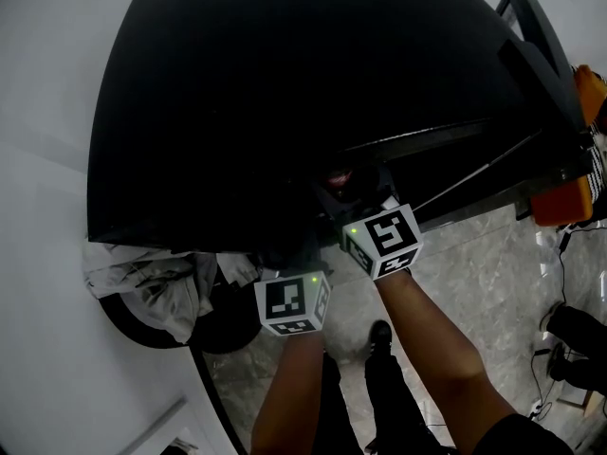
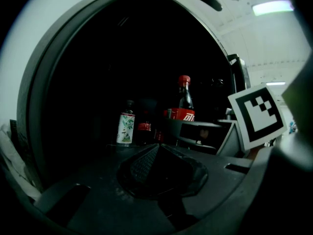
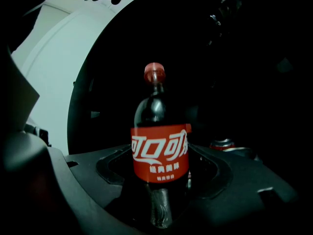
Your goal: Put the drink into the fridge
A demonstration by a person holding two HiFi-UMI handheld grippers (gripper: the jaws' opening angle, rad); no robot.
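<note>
A cola bottle [image 3: 159,153] with a red cap and red label stands upright between the jaws of my right gripper [image 3: 160,185], which is shut on its lower body. The same bottle [image 2: 184,102] shows in the left gripper view, in front of the dark fridge [image 1: 285,93] opening. My left gripper [image 2: 157,148] is shut with nothing in it, its jaws meeting in a ridge. In the head view both marker cubes sit at the fridge's front edge, left [image 1: 292,303] and right [image 1: 384,240].
Inside the dark fridge stand a small bottle with a green and white label [image 2: 125,127] and a red can [image 2: 144,127]. Another red can [image 3: 223,144] sits to the right of the cola. Crumpled white cloth [image 1: 152,282] lies at the lower left. Orange gear [image 1: 567,197] is at the right.
</note>
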